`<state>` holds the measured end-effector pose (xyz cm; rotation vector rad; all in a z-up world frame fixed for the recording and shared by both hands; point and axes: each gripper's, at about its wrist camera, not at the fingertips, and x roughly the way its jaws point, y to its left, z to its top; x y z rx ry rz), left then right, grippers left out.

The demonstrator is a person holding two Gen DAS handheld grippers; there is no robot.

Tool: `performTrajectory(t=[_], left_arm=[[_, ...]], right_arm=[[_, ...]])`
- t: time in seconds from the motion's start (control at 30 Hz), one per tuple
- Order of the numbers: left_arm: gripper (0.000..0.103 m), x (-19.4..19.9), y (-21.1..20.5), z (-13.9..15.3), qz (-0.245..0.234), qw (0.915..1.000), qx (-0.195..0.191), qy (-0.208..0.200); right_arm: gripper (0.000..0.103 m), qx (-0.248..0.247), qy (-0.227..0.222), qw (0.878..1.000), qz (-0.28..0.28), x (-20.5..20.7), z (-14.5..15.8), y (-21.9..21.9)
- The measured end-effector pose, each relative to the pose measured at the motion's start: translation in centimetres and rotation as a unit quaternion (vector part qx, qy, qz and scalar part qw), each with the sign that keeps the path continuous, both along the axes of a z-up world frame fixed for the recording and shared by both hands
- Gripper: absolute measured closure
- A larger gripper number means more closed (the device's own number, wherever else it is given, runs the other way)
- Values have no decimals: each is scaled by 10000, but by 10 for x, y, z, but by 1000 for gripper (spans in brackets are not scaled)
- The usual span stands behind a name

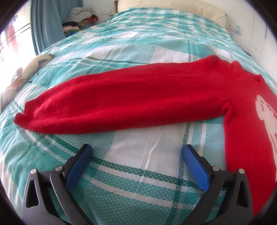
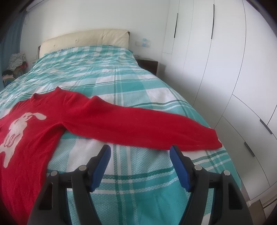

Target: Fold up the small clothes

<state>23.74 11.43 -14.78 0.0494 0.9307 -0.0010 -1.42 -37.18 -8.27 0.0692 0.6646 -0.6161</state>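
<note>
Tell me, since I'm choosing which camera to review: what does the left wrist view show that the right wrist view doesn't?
Left wrist only: the left gripper, open, and the sweater's left sleeve.

Right wrist only: the right gripper, open, the right sleeve, the white wardrobe and the whole rabbit motif.

Both: the red sweater on the plaid bedspread, and the headboard.

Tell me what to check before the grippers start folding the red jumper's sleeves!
1. Red knitted jumper with a white rabbit lies flat on the teal checked bedspread: ok.
2. Left sleeve stretched out straight: ok.
3. Right sleeve stretched out straight: ok.
4. Left gripper open, nothing between its fingers: ok.
5. Right gripper open, nothing held: ok.
6. Jumper's bottom hem smooth: cannot tell, out of view.
</note>
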Motion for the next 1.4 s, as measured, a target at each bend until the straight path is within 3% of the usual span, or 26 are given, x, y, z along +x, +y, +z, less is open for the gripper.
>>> performTrajectory(t=[0.77,0.87,0.93,1.0,1.1,1.13,1.17,1.3,1.4], left_arm=[[0,0,0,0,-1,10000,0,0],[0,0,0,0,0,10000,-1,-1],[0,0,0,0,0,10000,-1,-2],[0,0,0,0,0,10000,-1,-3],[0,0,0,0,0,10000,-1,-1],[0,0,0,0,0,10000,0,-2],[0,0,0,0,0,10000,-1,-2],[0,0,0,0,0,10000,-1,-2],[0,0,0,0,1,10000,-1,-3]], right_arm=[[33,-184,160,9996,148,7,-4,9],[33,119,-54,9998,140,0,4,-5],[33,720,-487,9962,-5,-14,13,-32],[31,1716,-1054,9793,-229,-34,17,-76],[31,3368,-1945,9171,-878,-72,1,-157],[31,3708,-2155,8960,-1155,-85,-6,-181],[31,3903,-2226,8833,-1341,-93,-12,-200],[32,4580,-2045,8549,-1325,-99,-35,-246],[35,4787,-1838,8502,-1191,-89,-40,-254]])
